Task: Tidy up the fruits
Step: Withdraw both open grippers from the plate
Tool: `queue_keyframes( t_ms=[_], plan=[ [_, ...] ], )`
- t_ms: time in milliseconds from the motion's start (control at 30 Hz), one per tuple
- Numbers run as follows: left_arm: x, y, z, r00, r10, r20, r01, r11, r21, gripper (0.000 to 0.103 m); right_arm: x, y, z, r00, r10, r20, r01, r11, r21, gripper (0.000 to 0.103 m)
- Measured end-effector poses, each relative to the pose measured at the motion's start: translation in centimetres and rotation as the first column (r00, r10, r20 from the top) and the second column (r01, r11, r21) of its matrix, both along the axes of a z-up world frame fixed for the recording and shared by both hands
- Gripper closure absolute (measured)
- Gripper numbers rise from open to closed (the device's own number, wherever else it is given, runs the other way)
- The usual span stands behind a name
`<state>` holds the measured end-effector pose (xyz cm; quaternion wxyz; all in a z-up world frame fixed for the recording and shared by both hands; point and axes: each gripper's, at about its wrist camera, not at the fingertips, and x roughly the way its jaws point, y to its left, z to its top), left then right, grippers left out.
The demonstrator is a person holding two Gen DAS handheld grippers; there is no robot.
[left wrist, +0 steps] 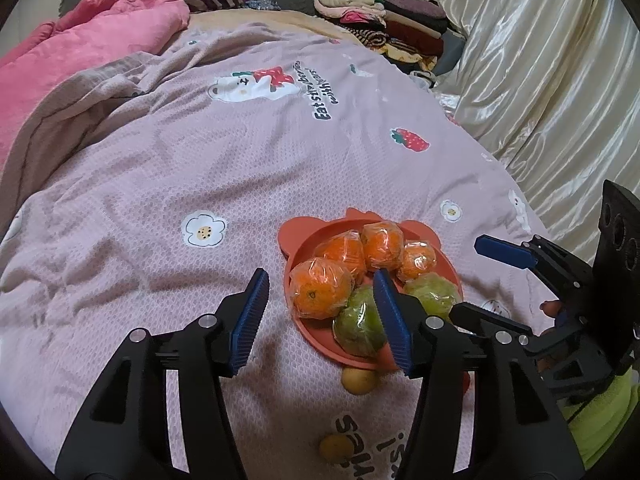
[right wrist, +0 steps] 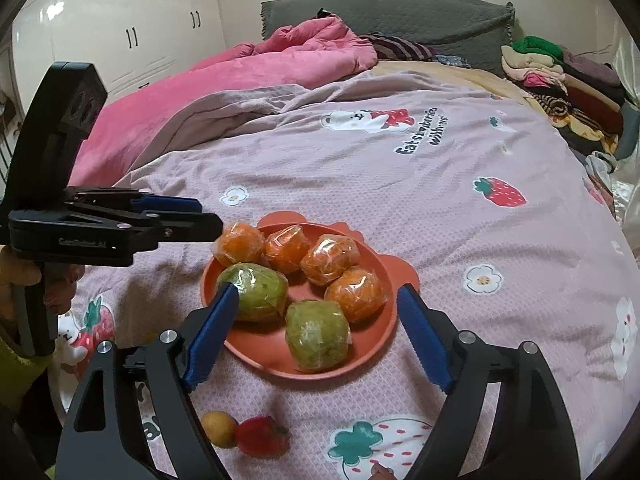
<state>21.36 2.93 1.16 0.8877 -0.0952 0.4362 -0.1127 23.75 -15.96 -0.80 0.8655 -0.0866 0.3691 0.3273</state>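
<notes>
An orange-red plate point(right wrist: 372, 340) point(left wrist: 296, 240) lies on the bed. It holds several plastic-wrapped oranges point(right wrist: 354, 294) point(left wrist: 320, 290) and two wrapped green fruits point(right wrist: 318, 336) point(left wrist: 358, 326). My right gripper point(right wrist: 318, 334) is open, its fingers on either side of the near green fruit above the plate. My left gripper point(left wrist: 320, 322) is open and empty over the plate's left edge; it also shows at the left of the right wrist view point(right wrist: 192, 216). A small yellow fruit point(right wrist: 218, 429) point(left wrist: 359, 380) and a red fruit point(right wrist: 262, 436) lie on the blanket in front of the plate. A second yellow fruit point(left wrist: 335, 449) lies nearer.
The plate rests on a pink patterned quilt point(left wrist: 200, 160). A pink duvet point(right wrist: 248, 76) is bunched at the back left. Stacked folded clothes point(right wrist: 560, 76) sit at the back right. A shiny cream curtain point(left wrist: 540, 60) hangs along the right side of the bed.
</notes>
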Motion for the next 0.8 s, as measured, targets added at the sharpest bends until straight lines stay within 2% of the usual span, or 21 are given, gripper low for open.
queue_keyframes(
  t_ms=[167,800],
  plan=[
    [-0.6,0.2,0.5,1.000,0.012,0.021,-0.012,1.000,-0.001,0.039,-0.2,-0.5,0.0,1.000,-0.015,-0.002,0.015,1.000,0.006,0.020],
    [-2.6,0.6,1.4,0.995,0.060,0.074,-0.063,0.997,0.046,0.017,-1.4,-2.2,0.7,0.998,-0.057,0.012,0.056,0.998,0.025,0.015]
  ],
)
